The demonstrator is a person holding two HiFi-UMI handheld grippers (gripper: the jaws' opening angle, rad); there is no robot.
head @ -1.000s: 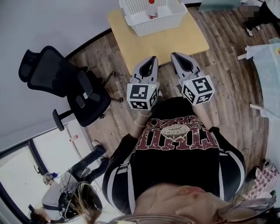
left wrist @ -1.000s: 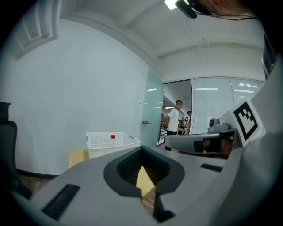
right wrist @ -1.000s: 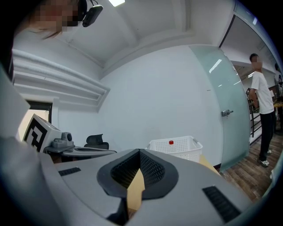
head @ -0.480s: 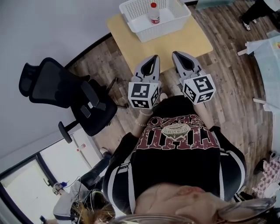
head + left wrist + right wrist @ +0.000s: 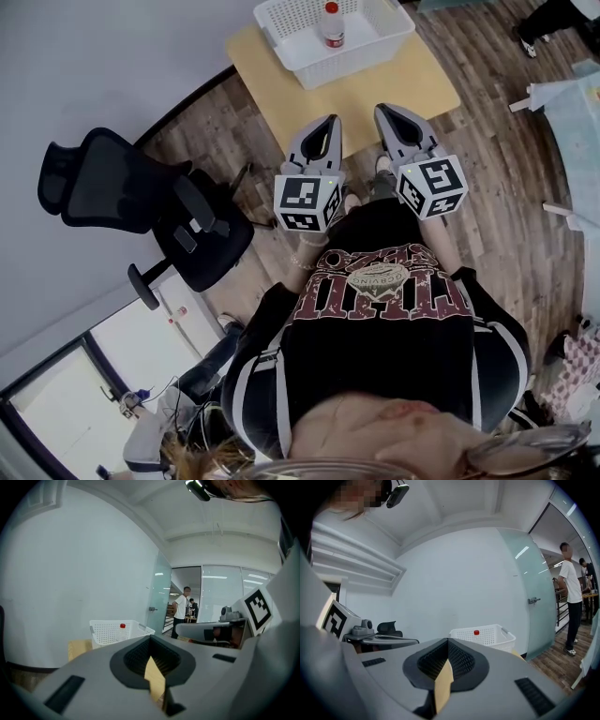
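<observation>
Both grippers are held side by side in front of the person's chest, above the wooden floor. My left gripper (image 5: 329, 121) and my right gripper (image 5: 383, 110) are shut with nothing between the jaws. Their tips point at a low light-wood table (image 5: 375, 86). On it stands a white perforated basket (image 5: 349, 49) with a clear, red-capped bottle (image 5: 331, 23) upright inside. From the left gripper (image 5: 151, 637) the basket (image 5: 110, 632) and bottle (image 5: 122, 631) lie ahead to the left. From the right gripper (image 5: 447, 641) the basket (image 5: 487, 637) lies just ahead to the right.
A black office chair (image 5: 141, 202) stands on the floor to the left, by the white wall. A frosted glass door (image 5: 536, 606) is at the right, with a person (image 5: 571, 597) standing past it. Another table's edge (image 5: 577, 122) shows at the far right.
Both grippers stay shut and side by side. The views have swung slightly, so the chair has left the left gripper view and the table and basket have shifted in the head view.
</observation>
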